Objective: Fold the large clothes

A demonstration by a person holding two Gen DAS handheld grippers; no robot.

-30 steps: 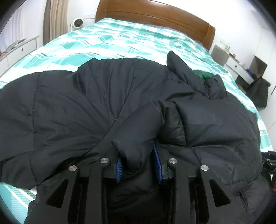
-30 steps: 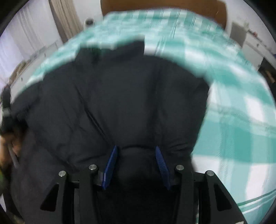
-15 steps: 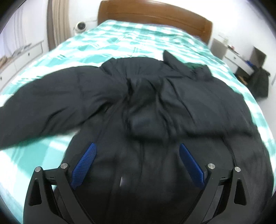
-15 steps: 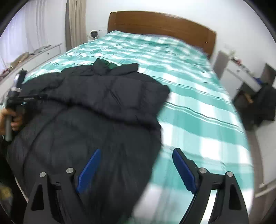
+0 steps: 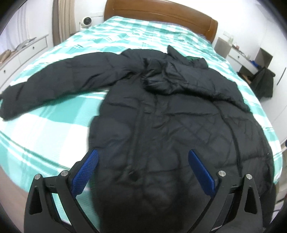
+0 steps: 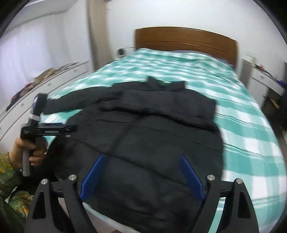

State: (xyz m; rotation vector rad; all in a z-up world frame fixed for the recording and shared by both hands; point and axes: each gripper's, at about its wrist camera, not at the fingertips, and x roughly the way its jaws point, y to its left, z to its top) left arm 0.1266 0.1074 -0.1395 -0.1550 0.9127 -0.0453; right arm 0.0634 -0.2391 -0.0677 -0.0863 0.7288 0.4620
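Note:
A black puffer jacket (image 5: 170, 125) lies front up on the bed, collar (image 5: 188, 59) toward the headboard. One sleeve (image 5: 53, 84) stretches out flat to the left. The other sleeve (image 5: 179, 80) lies folded across the chest. My left gripper (image 5: 142, 154) hovers above the jacket's lower part, open, with nothing between its blue pads (image 5: 84, 175). In the right wrist view the jacket (image 6: 161, 134) fills the middle, and my right gripper (image 6: 142, 158) hangs open above its hem, touching nothing. The view is blurred by motion.
The bed's teal plaid cover (image 5: 44, 134) spreads around the jacket, with a wooden headboard (image 5: 161, 16) behind. A white dresser (image 5: 18, 59) runs along the left, with a nightstand (image 5: 240, 55) and dark clothes (image 5: 265, 84) at right. A person's hand (image 6: 26, 150) holds the left tool.
Both grippers were shut on jacket cloth, then opened and let go. Both have drawn back and upward from the jacket, which now lies with one sleeve folded over the chest.

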